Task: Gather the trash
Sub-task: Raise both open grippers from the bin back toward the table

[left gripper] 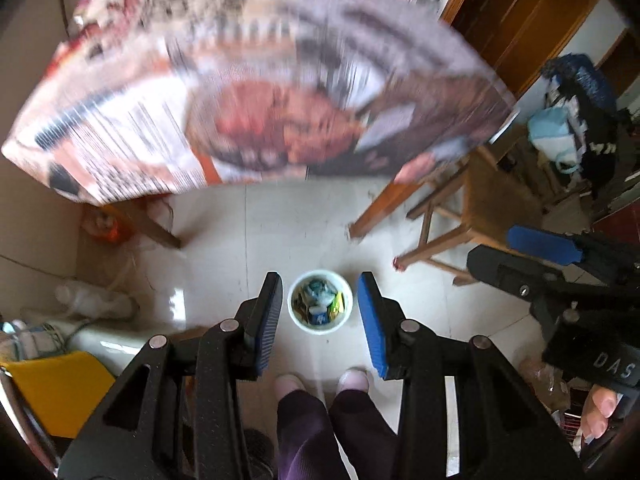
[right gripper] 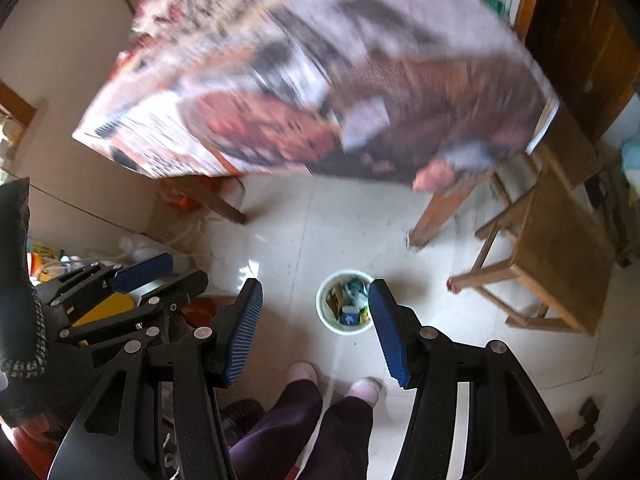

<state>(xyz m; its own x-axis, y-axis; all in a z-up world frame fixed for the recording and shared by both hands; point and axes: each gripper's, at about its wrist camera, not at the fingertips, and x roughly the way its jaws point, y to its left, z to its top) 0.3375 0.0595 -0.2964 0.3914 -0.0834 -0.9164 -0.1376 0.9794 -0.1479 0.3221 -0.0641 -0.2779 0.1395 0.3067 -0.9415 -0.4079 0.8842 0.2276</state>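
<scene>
The round white trash-filled cup [left gripper: 320,307] stands on the floor far below, framed between the left gripper [left gripper: 319,312]'s spread, empty fingers [left gripper: 266,320]; the right gripper [right gripper: 316,328], likewise spread and empty, sits offset.

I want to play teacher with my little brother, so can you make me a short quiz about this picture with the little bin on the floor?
1. True or false: the white bin on the floor is empty.
2. What stands to the right of the bin in the left wrist view? A) a wooden stool B) a bicycle C) a fridge
3. Fill in: both the left gripper and the right gripper have nothing between their blue ____.

Key:
1. False. Wrappers and scraps lie inside it.
2. A, the wooden stool.
3. Pads. Both grippers are open and hold nothing, with the person's feet below them.
</scene>
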